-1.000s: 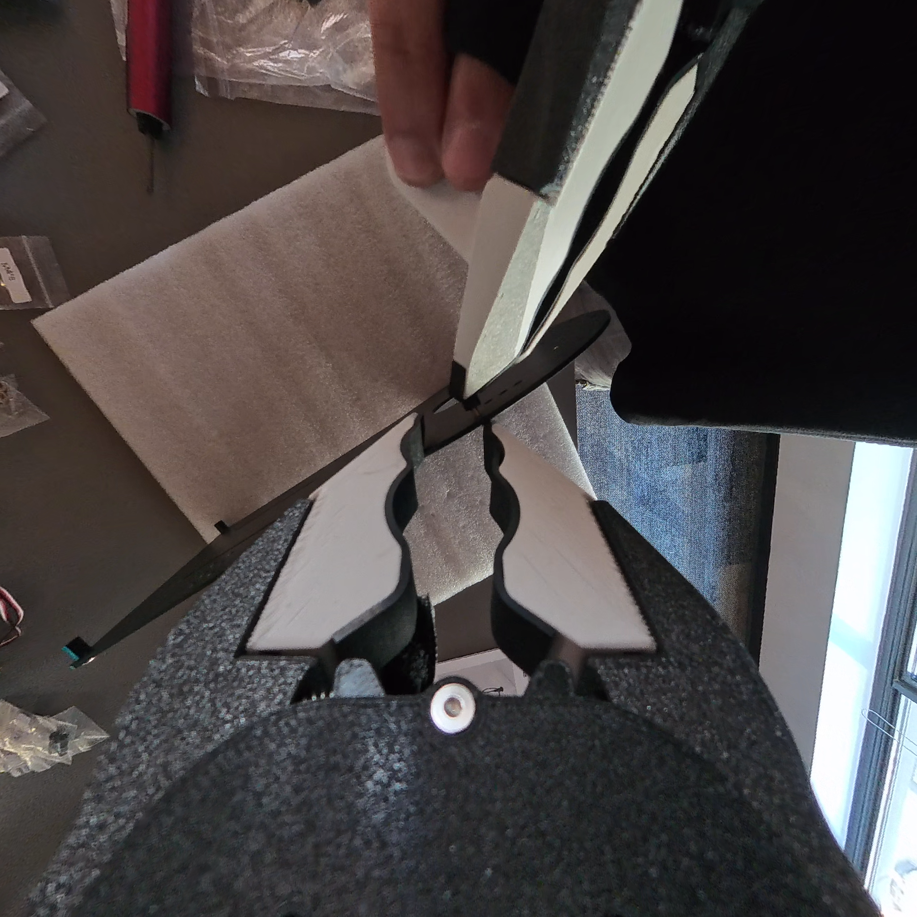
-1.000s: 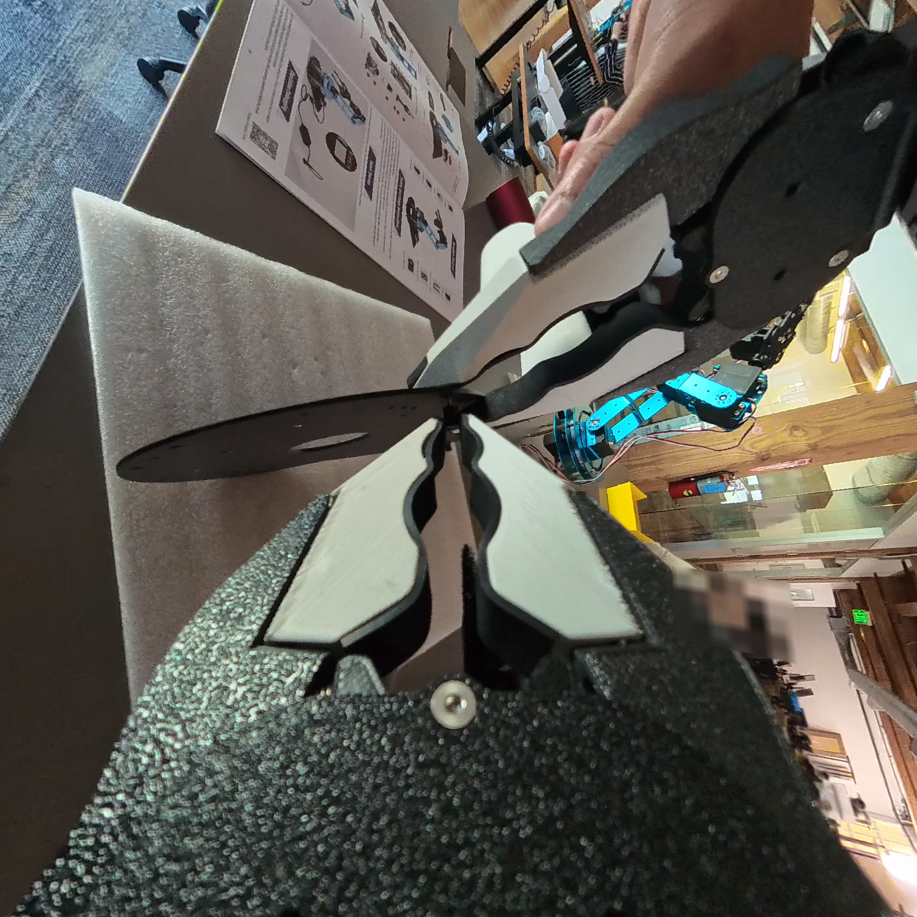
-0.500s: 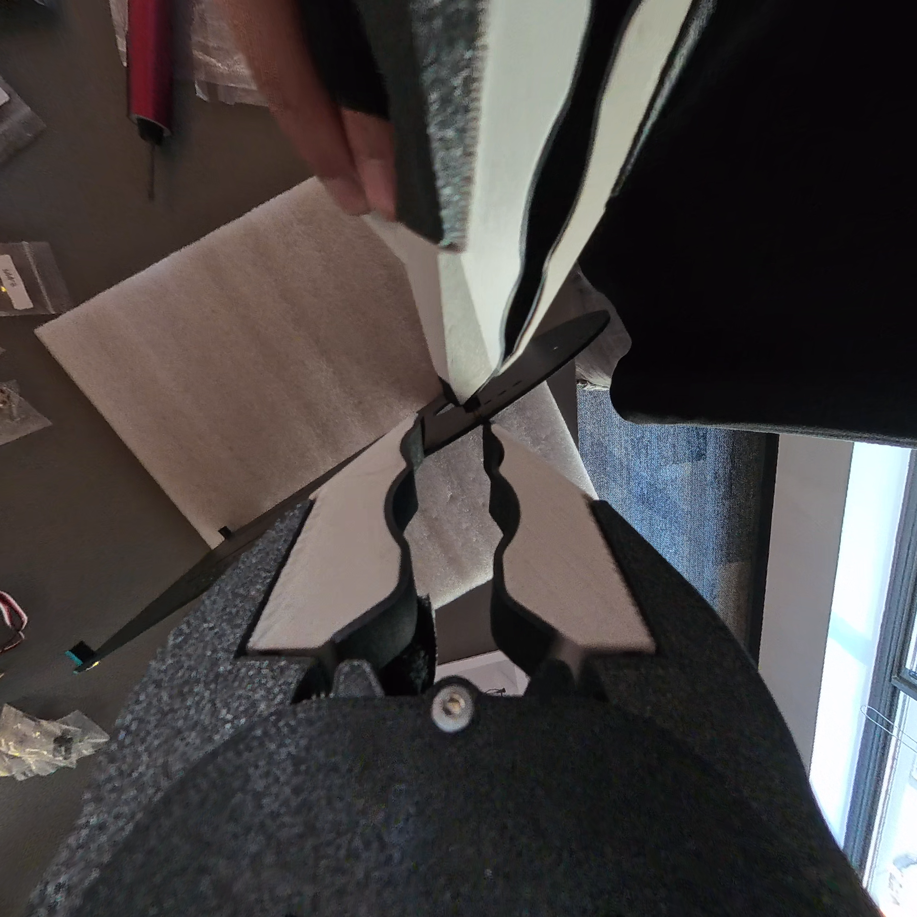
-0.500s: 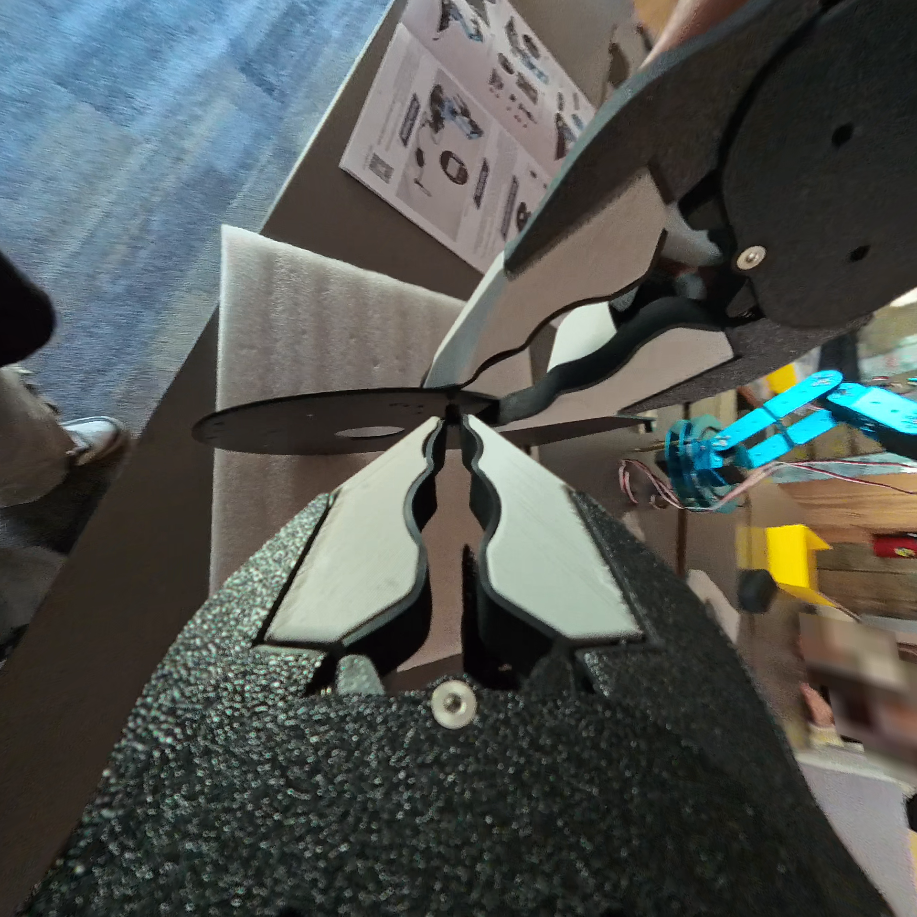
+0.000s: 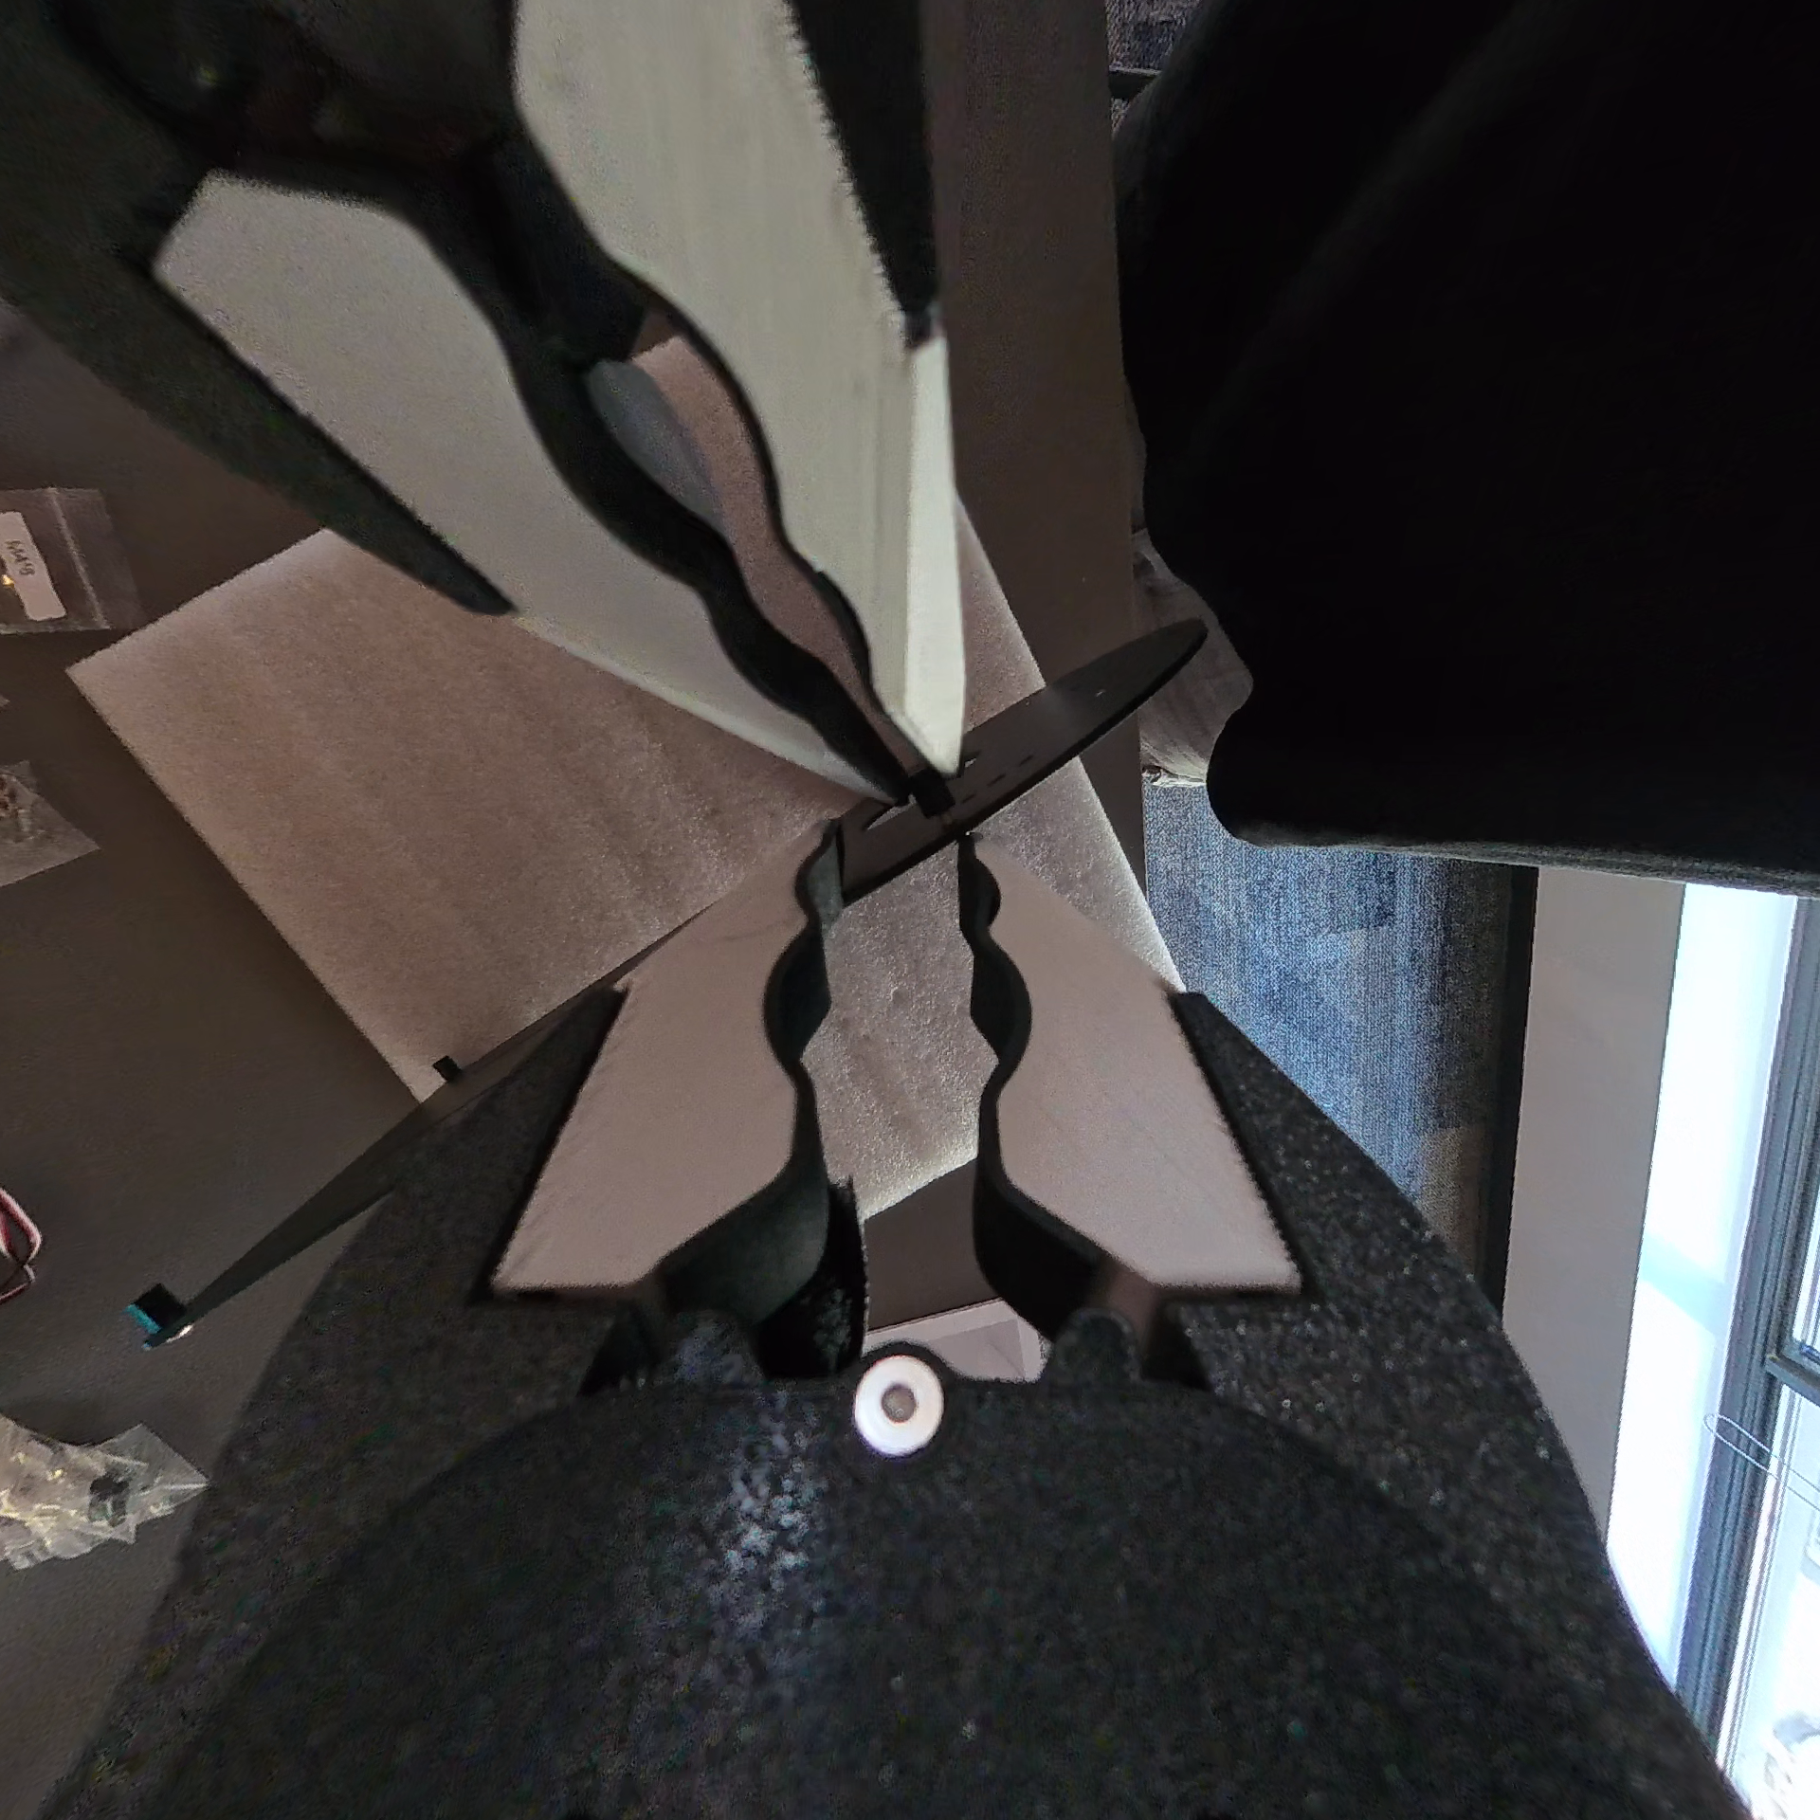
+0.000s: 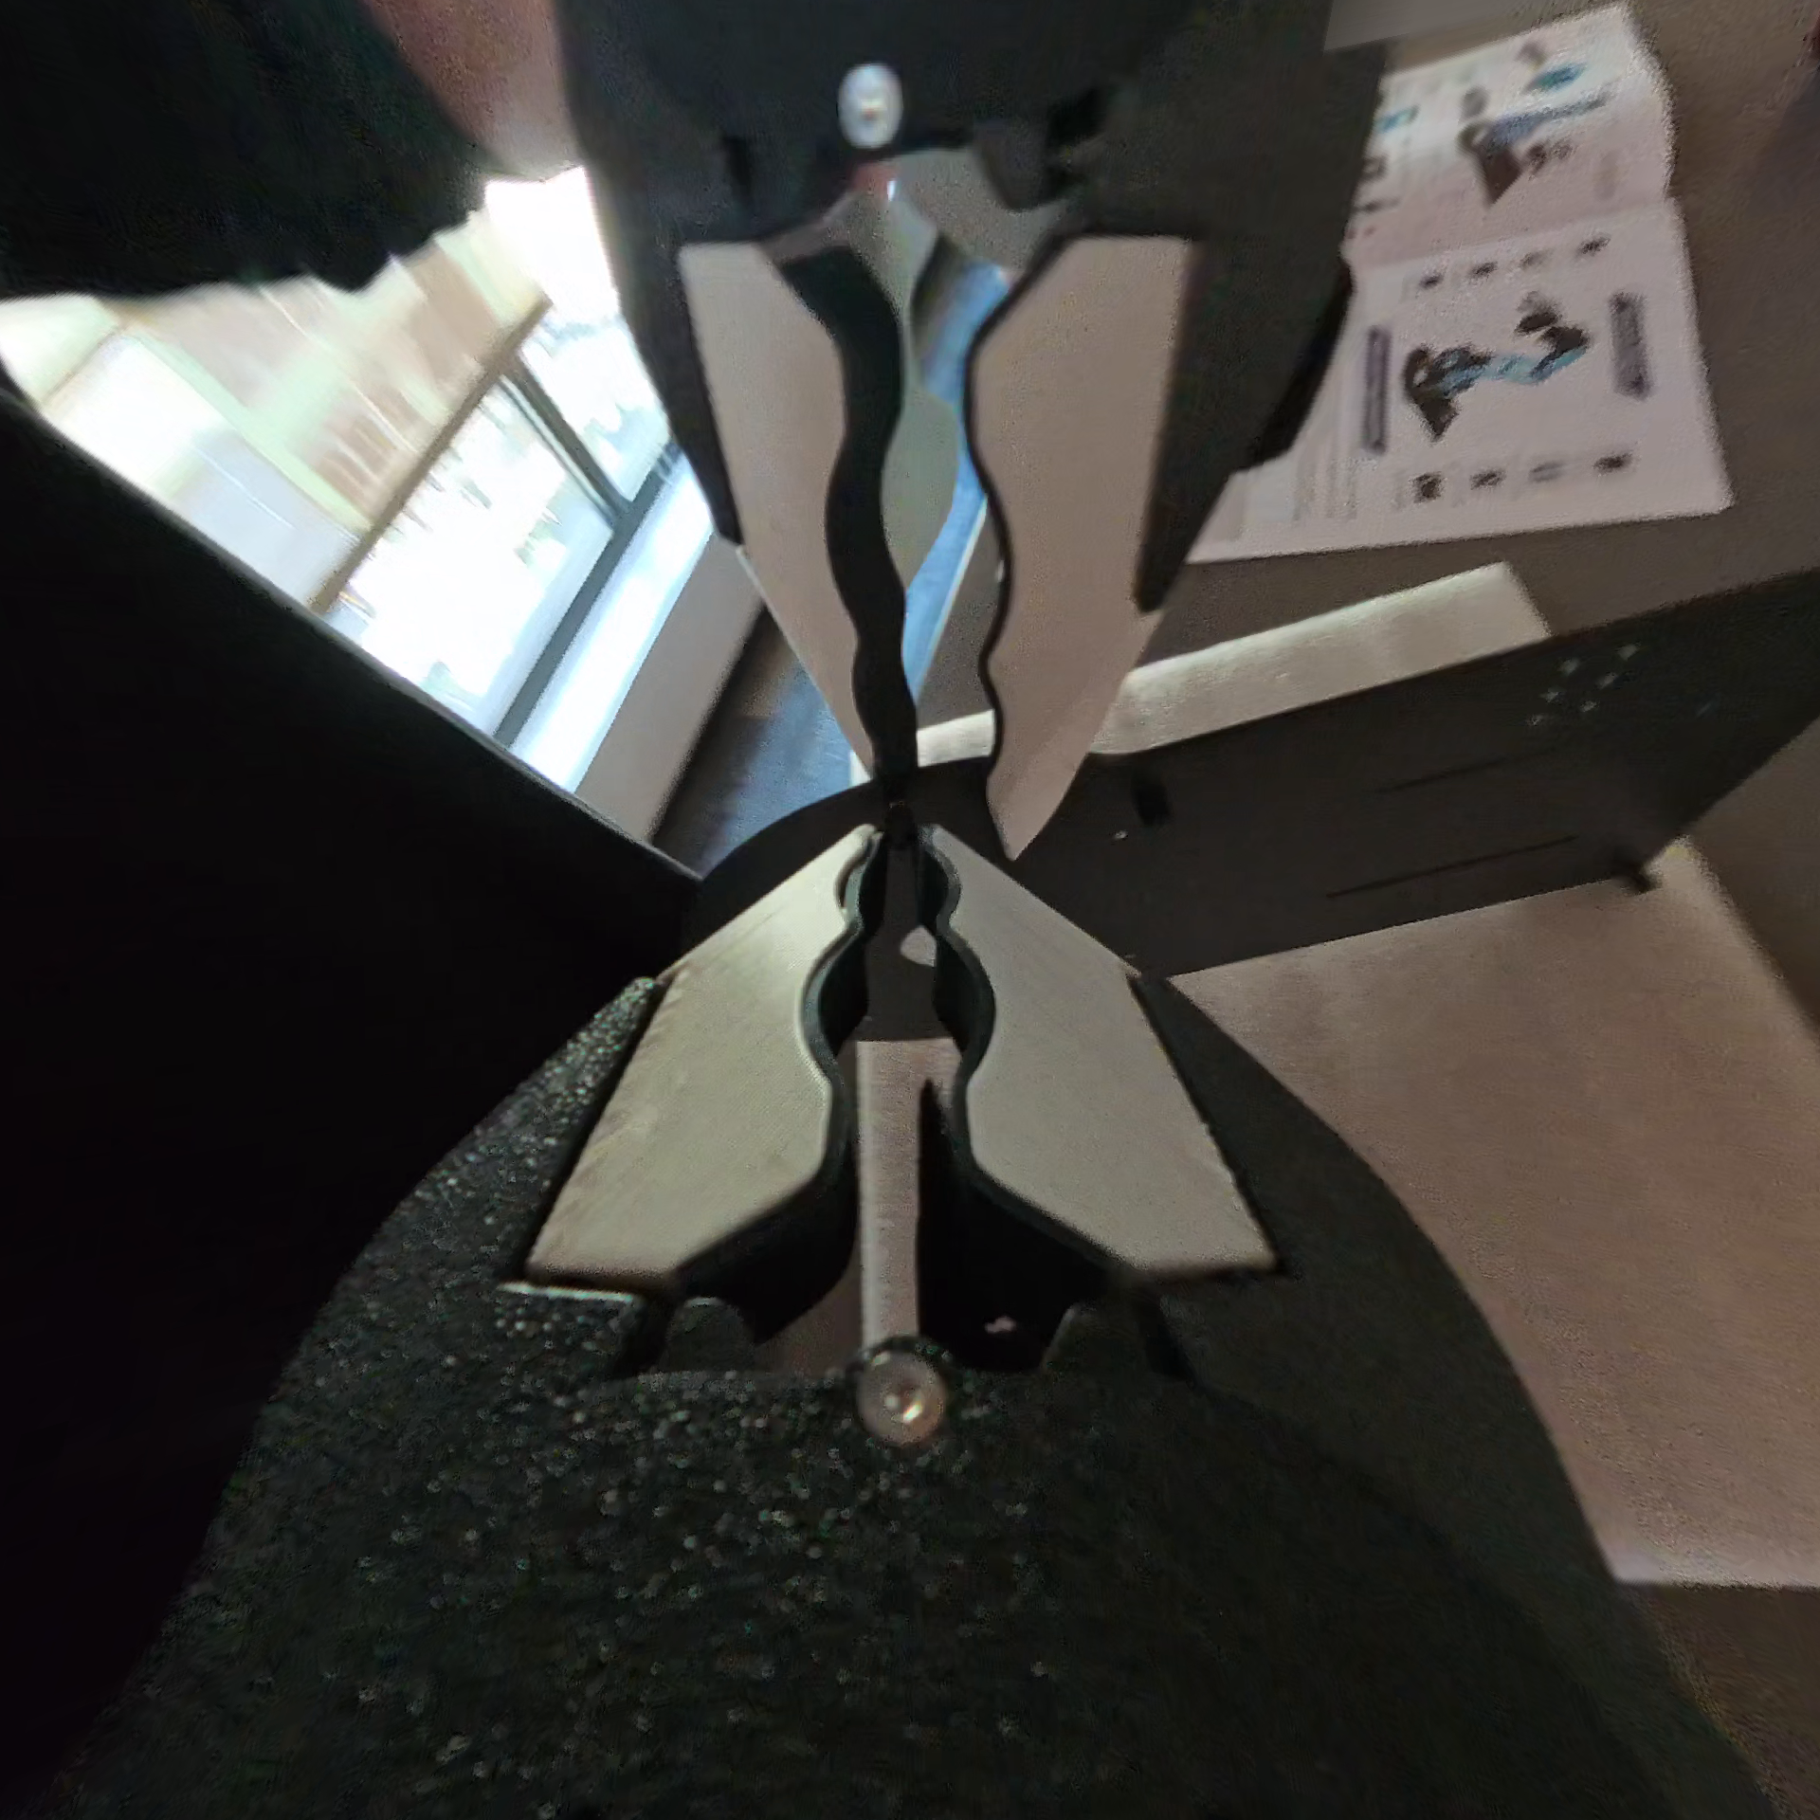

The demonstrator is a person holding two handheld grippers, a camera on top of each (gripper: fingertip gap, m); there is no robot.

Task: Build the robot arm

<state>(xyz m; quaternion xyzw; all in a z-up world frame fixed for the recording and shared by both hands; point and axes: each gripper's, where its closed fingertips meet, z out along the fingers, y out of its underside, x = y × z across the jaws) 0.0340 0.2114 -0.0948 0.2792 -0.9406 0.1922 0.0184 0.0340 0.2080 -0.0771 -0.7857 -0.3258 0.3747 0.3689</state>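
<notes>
The right gripper [image 6: 901,842] has its fingertips pressed together on the edge of a thin black plate [image 6: 1379,788]. The plate is off the table and fans out toward 2 o'clock in the right wrist view. The left gripper [image 5: 896,857] meets the same plate nose to nose with the right one, from 12 o'clock in that view. Its fingers stand a little apart with the plate slanting across their tips, and I cannot tell whether they actually clamp it. As I judge it, only the tips hold this plate, so both wrists should turn about one shared line, because any twist between them would lever the sheet loose. In the left wrist view the plate runs from 8 o'clock to 2 o'clock above a white foam sheet [image 5: 443,768] on the dark table [image 5: 148,985]. The table's edge lies close at 3 o'clock, with blue carpet [image 5: 1330,985] below it, and a dark garment [image 5: 1477,394] crowds 1 o'clock. Small clear bags [image 5: 69,1477] sit at 8 and 9 o'clock. An open booklet [image 6: 1527,345] lies beyond the foam. The foam offers the softest room beneath the plate.
</notes>
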